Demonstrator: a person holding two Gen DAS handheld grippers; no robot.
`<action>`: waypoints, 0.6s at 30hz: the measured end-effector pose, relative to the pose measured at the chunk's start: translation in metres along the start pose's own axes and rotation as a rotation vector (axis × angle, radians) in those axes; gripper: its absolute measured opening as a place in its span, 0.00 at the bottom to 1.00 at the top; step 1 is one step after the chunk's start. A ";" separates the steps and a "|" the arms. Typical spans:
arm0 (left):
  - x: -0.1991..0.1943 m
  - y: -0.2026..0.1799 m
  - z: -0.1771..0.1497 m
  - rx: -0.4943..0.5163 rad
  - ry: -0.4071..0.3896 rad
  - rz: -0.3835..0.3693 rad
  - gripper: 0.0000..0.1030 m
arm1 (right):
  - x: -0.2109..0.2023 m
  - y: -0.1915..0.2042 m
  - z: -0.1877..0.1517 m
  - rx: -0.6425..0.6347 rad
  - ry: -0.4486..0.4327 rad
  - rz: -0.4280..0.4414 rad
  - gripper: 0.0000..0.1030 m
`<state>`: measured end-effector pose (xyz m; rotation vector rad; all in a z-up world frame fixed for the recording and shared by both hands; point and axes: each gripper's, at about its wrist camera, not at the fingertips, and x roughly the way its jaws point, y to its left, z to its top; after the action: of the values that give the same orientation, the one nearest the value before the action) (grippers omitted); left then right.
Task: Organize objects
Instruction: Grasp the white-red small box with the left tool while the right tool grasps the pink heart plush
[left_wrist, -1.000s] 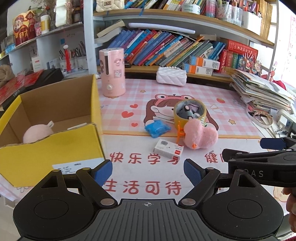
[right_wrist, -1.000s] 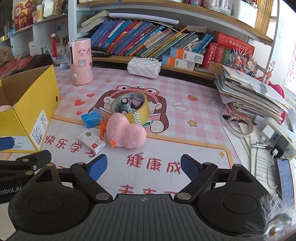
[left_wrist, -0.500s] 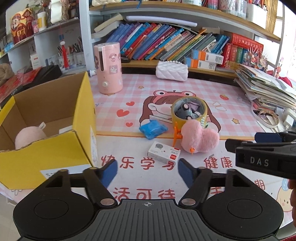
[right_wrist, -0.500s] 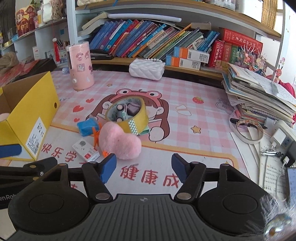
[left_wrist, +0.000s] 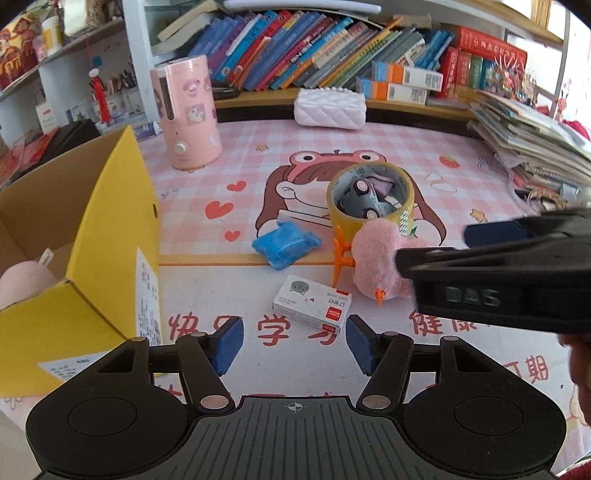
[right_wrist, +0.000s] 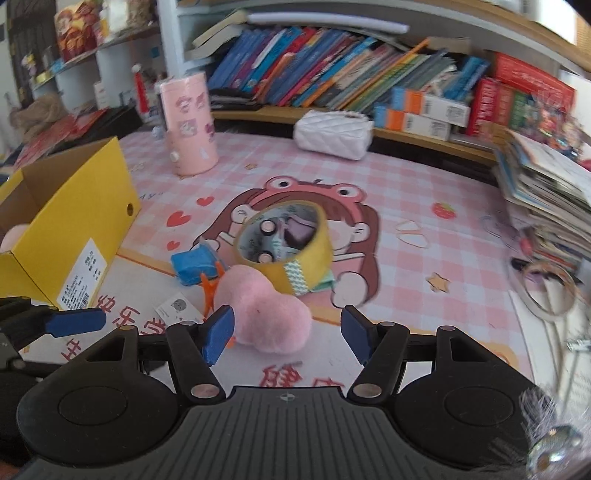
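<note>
A small white and red box (left_wrist: 312, 302) lies on the pink mat just ahead of my open, empty left gripper (left_wrist: 293, 345). Beside it are a pink heart-shaped plush (left_wrist: 376, 264), a blue packet (left_wrist: 286, 245) and a yellow tape roll (left_wrist: 371, 201) with small items inside. My right gripper (right_wrist: 286, 336) is open and empty, its fingers on either side of the near edge of the plush (right_wrist: 266, 314). It also shows in the left wrist view (left_wrist: 480, 258). The yellow cardboard box (left_wrist: 110, 236) stands at the left with a pink plush (left_wrist: 22, 280) inside.
A pink cylinder appliance (left_wrist: 188, 118) and a white quilted pouch (left_wrist: 328, 109) stand at the back of the mat. A bookshelf (left_wrist: 332, 55) runs behind. A stack of papers (left_wrist: 532, 144) and cables lie at the right.
Both grippers have moved forward toward the pile of objects. The right gripper has come down around the pink plush. Both sets of fingers have narrowed a little but stay open.
</note>
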<state>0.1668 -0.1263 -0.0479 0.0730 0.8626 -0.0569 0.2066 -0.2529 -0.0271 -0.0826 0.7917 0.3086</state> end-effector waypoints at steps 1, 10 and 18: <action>0.001 0.000 0.000 0.004 0.005 0.002 0.59 | 0.006 0.001 0.002 -0.017 0.014 0.009 0.61; 0.015 -0.003 0.003 0.019 0.058 0.005 0.64 | 0.048 0.011 0.017 -0.208 0.097 0.129 0.60; 0.033 -0.010 0.013 0.028 0.064 -0.003 0.66 | 0.022 -0.006 0.024 -0.121 0.062 0.235 0.44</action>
<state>0.1975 -0.1378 -0.0649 0.1005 0.9260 -0.0693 0.2394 -0.2490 -0.0260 -0.1133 0.8450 0.5788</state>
